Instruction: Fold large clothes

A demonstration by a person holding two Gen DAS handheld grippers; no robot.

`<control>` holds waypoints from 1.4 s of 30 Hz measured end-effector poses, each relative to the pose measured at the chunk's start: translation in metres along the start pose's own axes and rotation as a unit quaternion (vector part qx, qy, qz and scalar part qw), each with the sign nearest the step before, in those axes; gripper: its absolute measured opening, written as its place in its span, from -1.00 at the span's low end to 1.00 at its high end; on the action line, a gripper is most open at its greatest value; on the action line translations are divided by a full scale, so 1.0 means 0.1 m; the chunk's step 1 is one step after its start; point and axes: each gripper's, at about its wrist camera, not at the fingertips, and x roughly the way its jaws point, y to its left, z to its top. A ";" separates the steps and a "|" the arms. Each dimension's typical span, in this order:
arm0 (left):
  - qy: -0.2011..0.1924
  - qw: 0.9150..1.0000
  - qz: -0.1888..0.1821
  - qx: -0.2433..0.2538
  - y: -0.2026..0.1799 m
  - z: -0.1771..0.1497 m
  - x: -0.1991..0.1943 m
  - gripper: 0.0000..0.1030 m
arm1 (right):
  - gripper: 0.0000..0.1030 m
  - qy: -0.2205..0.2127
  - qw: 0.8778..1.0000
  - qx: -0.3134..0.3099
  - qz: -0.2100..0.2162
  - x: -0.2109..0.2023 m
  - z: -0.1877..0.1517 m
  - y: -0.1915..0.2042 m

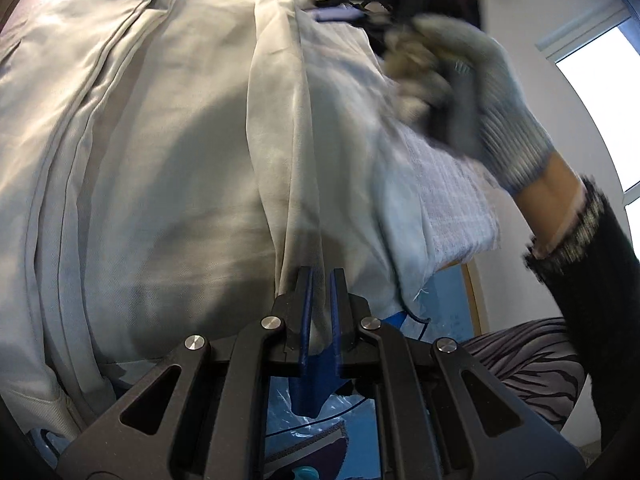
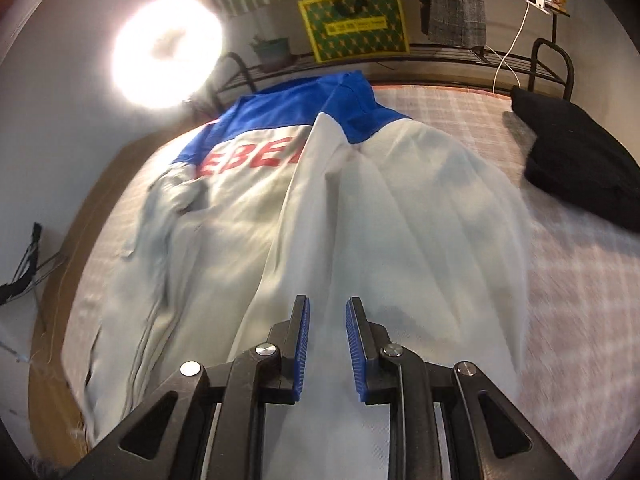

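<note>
A large light-grey jacket (image 2: 224,248) with a blue yoke (image 2: 304,108) and red letters lies spread on a bed. One side panel is folded over its middle. My right gripper (image 2: 327,304) hovers over that folded panel, open, with nothing pinched between its blue pads. In the left wrist view the same jacket (image 1: 160,140) fills the frame. My left gripper (image 1: 320,276) is shut on a fold of its grey hem. At the top right, a gloved hand (image 1: 492,92) carries the blurred right gripper (image 1: 336,12) above the jacket.
A checked bed cover (image 2: 568,304) shows to the right of the jacket, with a black folded garment (image 2: 580,168) on it. Behind stand a metal rack (image 2: 440,50), a yellow-green box (image 2: 356,24), a plant pot (image 2: 274,50) and a bright ring light (image 2: 168,52).
</note>
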 end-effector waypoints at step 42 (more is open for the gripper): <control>-0.081 0.989 0.104 0.065 0.00 -0.18 -0.33 -0.91 | -0.17 -0.091 0.989 -0.005 0.114 -2.24 -1.32 -0.59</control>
